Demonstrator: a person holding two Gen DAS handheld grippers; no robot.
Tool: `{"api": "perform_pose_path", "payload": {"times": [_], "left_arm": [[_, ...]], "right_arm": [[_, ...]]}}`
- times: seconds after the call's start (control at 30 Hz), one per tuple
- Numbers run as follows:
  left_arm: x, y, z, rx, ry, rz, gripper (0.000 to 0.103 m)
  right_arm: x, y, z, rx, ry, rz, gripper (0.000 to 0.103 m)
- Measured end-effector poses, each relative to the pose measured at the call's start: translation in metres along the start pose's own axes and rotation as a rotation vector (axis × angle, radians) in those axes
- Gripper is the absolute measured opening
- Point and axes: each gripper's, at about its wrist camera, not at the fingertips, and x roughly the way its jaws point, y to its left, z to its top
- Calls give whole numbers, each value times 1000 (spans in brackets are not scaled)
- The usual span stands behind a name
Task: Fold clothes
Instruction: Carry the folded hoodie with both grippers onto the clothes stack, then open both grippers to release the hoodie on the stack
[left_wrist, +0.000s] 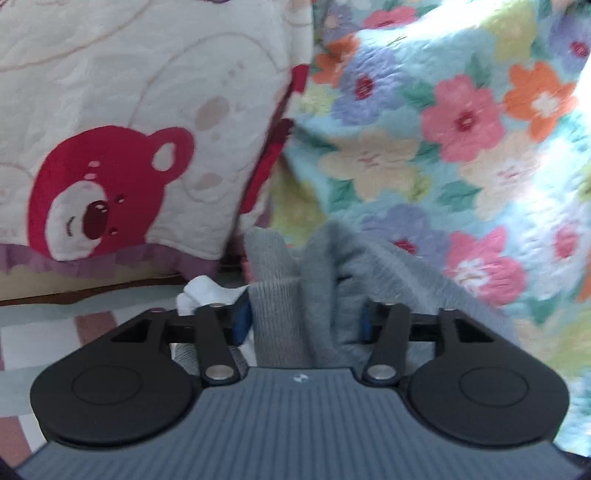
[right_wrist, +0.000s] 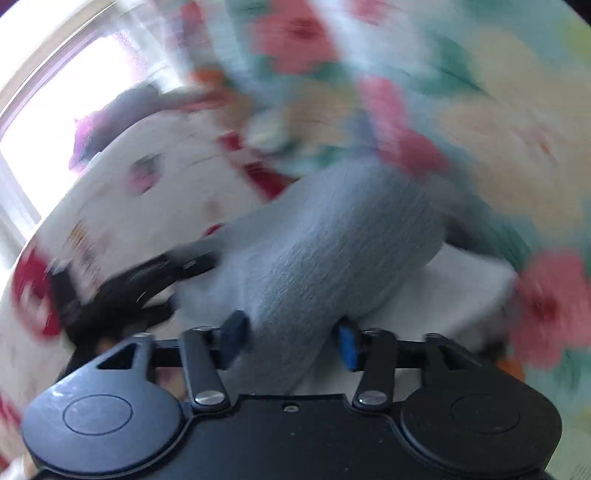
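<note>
A grey knitted garment (left_wrist: 295, 302) is bunched up between the blue pads of my left gripper (left_wrist: 303, 317), which is shut on it. A bit of white cloth (left_wrist: 195, 291) shows just left of that grip. In the right wrist view, which is heavily blurred, the same grey garment (right_wrist: 317, 251) runs as a thick roll away from my right gripper (right_wrist: 291, 336), shut on its near end. The other gripper, black, (right_wrist: 147, 284) holds the far left end of the roll. A white cloth (right_wrist: 443, 295) lies under the grey roll.
A cream quilt with a red bear (left_wrist: 110, 192) hangs at the left. A flowered quilt in pink, orange and blue (left_wrist: 443, 129) fills the right. A checked surface (left_wrist: 44, 332) lies below left. A bright window (right_wrist: 74, 92) shows at upper left in the right wrist view.
</note>
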Motion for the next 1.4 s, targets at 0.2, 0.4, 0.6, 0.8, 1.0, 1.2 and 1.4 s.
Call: {"api": "perform_pose_path", "payload": {"times": [0.2, 0.4, 0.6, 0.8, 1.0, 1.2, 1.4], "left_arm": [[-48, -10, 10, 65, -222, 38, 57], [-65, -34, 30, 292, -216, -10, 20], [-20, -26, 0, 288, -66, 53, 12], [-6, 3, -15, 212, 24, 129, 12], [-10, 27, -23, 89, 49, 95, 12], [-20, 30, -23, 45, 62, 82, 14], [-31, 21, -13, 60, 91, 120, 26]], "right_arm": [[-16, -5, 1, -49, -88, -70, 60], [-49, 19, 2, -303, -208, -207, 62], [-9, 18, 32, -522, -155, -47, 60], [43, -9, 18, -420, -39, -53, 61], [42, -6, -7, -417, -60, -45, 61], [31, 4, -18, -410, -65, -91, 62], [17, 54, -44, -554, -76, -110, 63]]}}
